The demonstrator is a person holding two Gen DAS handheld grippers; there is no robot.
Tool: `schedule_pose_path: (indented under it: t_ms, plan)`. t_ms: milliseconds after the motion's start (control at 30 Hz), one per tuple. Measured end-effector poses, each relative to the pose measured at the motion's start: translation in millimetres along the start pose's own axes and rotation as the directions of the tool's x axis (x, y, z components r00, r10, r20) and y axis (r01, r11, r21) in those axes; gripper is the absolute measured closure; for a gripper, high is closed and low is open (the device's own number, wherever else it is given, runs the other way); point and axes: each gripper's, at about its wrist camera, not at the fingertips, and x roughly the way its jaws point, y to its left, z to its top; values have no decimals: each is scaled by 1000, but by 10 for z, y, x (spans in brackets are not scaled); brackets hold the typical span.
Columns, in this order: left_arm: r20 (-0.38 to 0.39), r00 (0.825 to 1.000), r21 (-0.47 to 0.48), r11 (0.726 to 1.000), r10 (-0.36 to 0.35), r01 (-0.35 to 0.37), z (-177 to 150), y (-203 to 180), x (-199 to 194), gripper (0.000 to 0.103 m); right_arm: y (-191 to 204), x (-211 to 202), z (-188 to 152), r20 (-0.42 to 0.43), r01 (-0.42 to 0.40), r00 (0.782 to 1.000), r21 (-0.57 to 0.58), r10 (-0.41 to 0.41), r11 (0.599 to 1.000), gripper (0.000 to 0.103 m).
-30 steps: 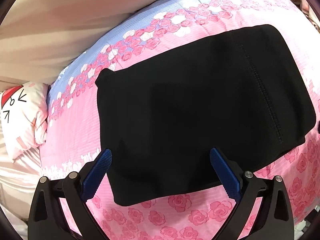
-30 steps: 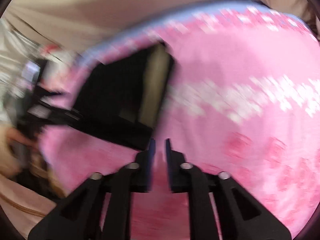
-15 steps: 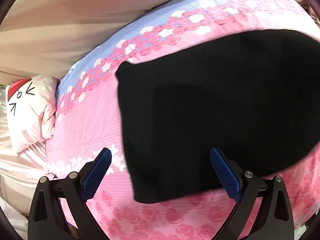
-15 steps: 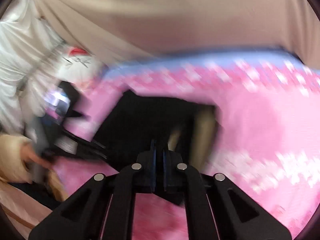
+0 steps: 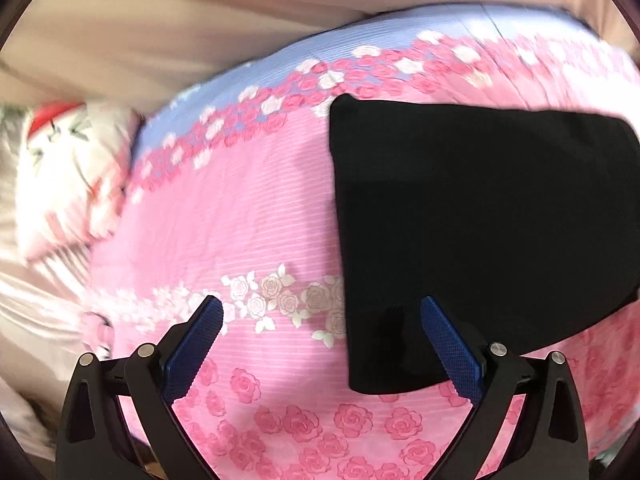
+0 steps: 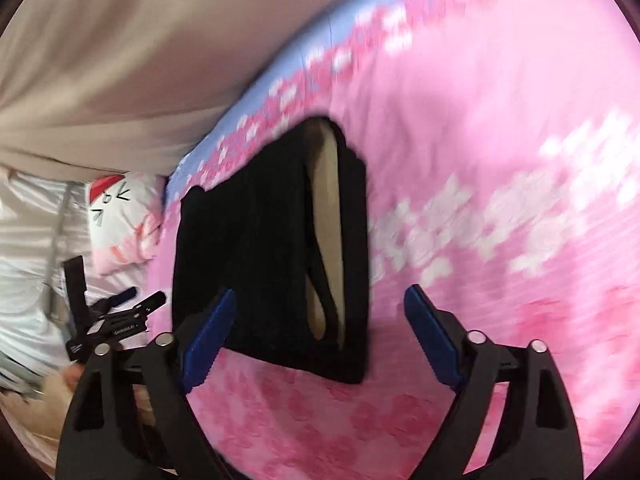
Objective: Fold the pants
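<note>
Since the earlier frames, the right hand-held gripper [image 6: 316,328] has been opened from a fully closed state, and its blue pads are now seen spread wide with nothing pressed between them; only the near edge of the pants [image 6: 272,248] is framed behind the gap. In the left wrist view the black bundle has drifted from the centre toward the right side. The left hand-held gripper [image 5: 320,332] is also held apart and empty, above the bedspread [image 5: 240,216], with its right pad in front of the near left corner of the pants [image 5: 480,216].

The pants are found lying flat on the pink rose-printed bedspread as a compact black rectangle, already doubled over, with a pale lining exposed along a gap at the right-hand end in the right wrist view. A cartoon-faced pillow [image 5: 68,184] is seen at the far left, well apart from them.

The fabric is judged to be soft, light and limp, so little force is needed, but stacked layers may slide or sag when lifted. Hold is best taken at the corners of one short edge, all layers being pinched together, so that the fold is carried over evenly.
</note>
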Motion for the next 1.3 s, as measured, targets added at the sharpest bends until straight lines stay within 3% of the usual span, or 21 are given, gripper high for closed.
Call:
schedule_pose_path:
  t_ms: [133, 200, 267, 333, 400, 433, 467, 567, 633, 733, 800, 833, 867, 933, 1000, 1067, 1100, 1133, 1167, 1200, 1300]
  plan:
    - [-64, 968, -103, 966, -243, 235, -3, 324, 319, 5, 175, 302, -90, -32, 55, 998, -59, -57, 997, 29]
    - [-83, 906, -152, 903, -416, 401, -12, 333, 487, 6, 215, 283, -122, -13, 81, 997, -44, -82, 996, 29]
    - [-126, 873, -162, 878, -471, 451, -24, 210, 651, 6, 211, 271, -127, -3, 95, 995, -13, -95, 995, 35]
    - [-142, 851, -190, 857, -506, 478, -53, 105, 740, 6, 233, 274, -128, -6, 96, 995, 8, -96, 995, 50]
    - [-149, 805, -237, 811, -574, 535, -53, 32, 841, 7, 295, 244, -131, -6, 114, 993, 22, -114, 993, 65]
    - [-140, 814, -232, 818, -564, 526, -39, 15, 830, 7, 324, 231, -124, -6, 121, 993, 24, -121, 992, 68]
    - [-142, 821, -209, 828, -552, 521, -24, -27, 803, 16, 376, 198, -123, -6, 124, 992, 34, -123, 992, 71]
    - [-132, 797, -204, 803, -589, 560, -20, 4, 663, 62, 634, -36, -189, -13, 85, 996, 18, -84, 996, 74]
    - [-132, 782, -192, 790, -609, 583, -77, 100, 500, 76, 801, -183, -340, -47, 90, 995, -23, -91, 996, 74]
    - [-172, 707, -227, 726, -686, 649, -319, 255, 282, 80, 739, -231, -624, -114, 111, 987, -13, -112, 994, 74]
    - [-205, 696, -210, 726, -688, 655, -543, 221, 161, 80, 522, -120, -828, -140, 163, 977, 5, -160, 987, 68]
    - [-230, 696, -193, 732, -681, 653, -690, 153, 128, 78, 378, -26, -926, -143, 189, 972, -2, -187, 982, 61]
    - [-250, 697, -192, 741, -671, 644, -811, 82, 153, 73, 267, 23, -977, -148, 209, 967, 1, -207, 978, 44]
    - [-269, 735, -197, 782, -623, 591, -951, -11, 238, 68, 206, -133, -966, -105, 181, 979, 74, -173, 981, 42]
    - [-213, 751, -207, 780, -625, 590, -898, 33, 71, 68, 288, -402, -917, 4, 140, 990, 62, -141, 988, 40]
    - [-142, 802, -135, 814, -581, 565, -764, 109, -246, 68, 394, -626, -830, 115, 143, 983, -2, -142, 990, 40]
    - [-75, 852, -51, 855, -518, 516, -625, 129, -495, 68, 420, -621, -802, 119, 138, 984, -22, -134, 990, 40]
    - [-32, 879, -2, 879, -476, 476, -525, 105, -612, 61, 448, -587, -782, 119, 135, 984, -38, -129, 990, 41]
    - [17, 907, 52, 906, -422, 420, -420, 59, -732, 44, 483, -516, -770, 118, 138, 984, -58, -130, 989, 41]
    - [80, 932, 108, 933, -353, 344, -268, -60, -858, 37, 525, -408, -768, 109, 139, 986, -89, -129, 986, 47]
    - [119, 954, 180, 951, -276, 253, -6, -438, -860, 32, 623, -145, -809, 66, 115, 992, -177, -105, 977, 73]
